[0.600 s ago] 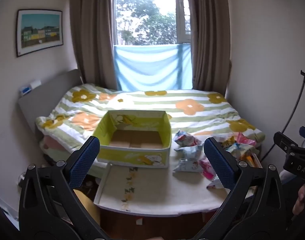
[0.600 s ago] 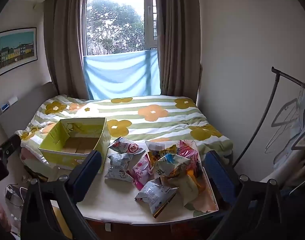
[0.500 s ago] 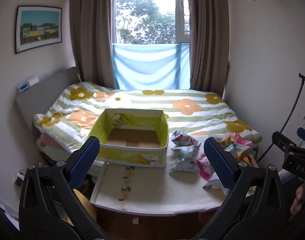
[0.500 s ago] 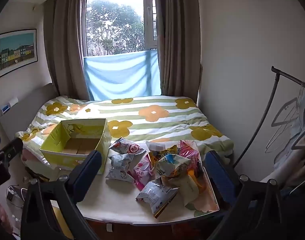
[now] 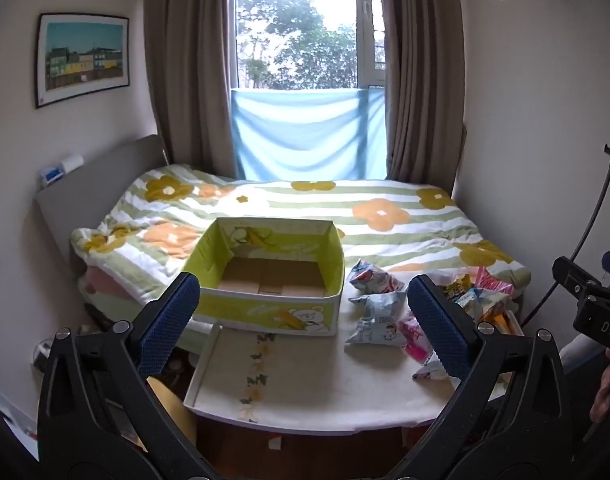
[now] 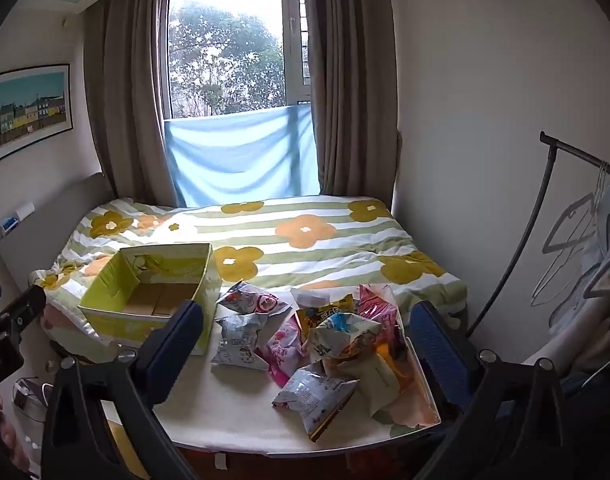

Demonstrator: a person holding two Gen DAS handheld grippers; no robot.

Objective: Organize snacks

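A yellow-green cardboard box with an open top and nothing inside stands at the far left of a white tray table; it also shows in the right wrist view. A pile of several snack packets lies on the table's right half, partly seen in the left wrist view. My left gripper is open and empty, held back from the table's near edge facing the box. My right gripper is open and empty, facing the snack pile.
A bed with a flowered, striped quilt lies behind the table, under a curtained window. A clothes rack with hangers stands at the right wall. The right gripper's body shows at the left view's right edge.
Both views have shifted slightly; the table and box sit a little higher and closer in the left wrist view. Both grippers stay open and empty.
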